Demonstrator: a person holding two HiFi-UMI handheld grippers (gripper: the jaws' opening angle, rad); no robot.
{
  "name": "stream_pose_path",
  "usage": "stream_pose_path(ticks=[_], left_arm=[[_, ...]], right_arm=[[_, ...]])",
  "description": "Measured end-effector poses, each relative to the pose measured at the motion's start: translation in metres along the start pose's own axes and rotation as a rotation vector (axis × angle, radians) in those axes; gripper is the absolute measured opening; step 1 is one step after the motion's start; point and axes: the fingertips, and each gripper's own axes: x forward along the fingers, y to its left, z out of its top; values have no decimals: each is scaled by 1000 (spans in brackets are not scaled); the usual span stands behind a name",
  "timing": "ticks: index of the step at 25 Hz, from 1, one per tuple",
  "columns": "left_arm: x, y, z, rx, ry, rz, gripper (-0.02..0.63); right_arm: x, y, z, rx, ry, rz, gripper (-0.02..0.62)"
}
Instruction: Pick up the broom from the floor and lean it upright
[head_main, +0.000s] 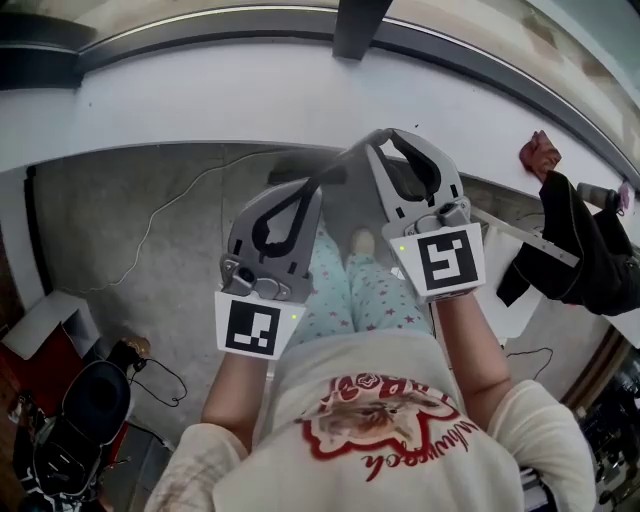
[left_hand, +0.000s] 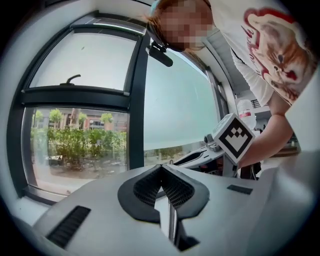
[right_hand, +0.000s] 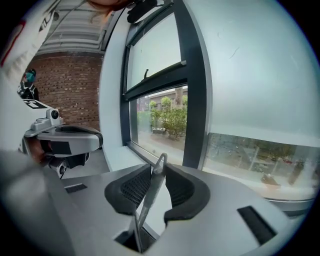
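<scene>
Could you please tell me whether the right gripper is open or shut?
The right gripper is shut on the broom handle: its pads pinch that thin, loop-tipped grey rod.

Left hand-held gripper (left_hand: 161, 171) closed; right (right_hand: 159, 170) too

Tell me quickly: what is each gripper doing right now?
Left gripper: closed, tips together; whether it holds anything cannot be told.
Right gripper: closed on the broom handle.

Head camera looks steeply down, gripper cameras near-level along jaws, both apparently facing window (left_hand: 80, 130)
</scene>
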Motion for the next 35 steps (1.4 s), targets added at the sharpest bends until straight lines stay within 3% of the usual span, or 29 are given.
stream_pose_path(ticks=[10,17,23,35], left_arm=[[24,28,-24,-59,29,-66,17],[24,52,-32,-63,44,-35,17],[24,68,-32,-73,32,-3,17],[35,57,-25,-80,13,-36,17]], right_arm=[[36,-52,-7,142,3,-194,103],[47,-66,-6,152,-33,-244,103],[58,-66,-6,130,-41,-220,103],[45,-66,3,117,-77,-279,103]])
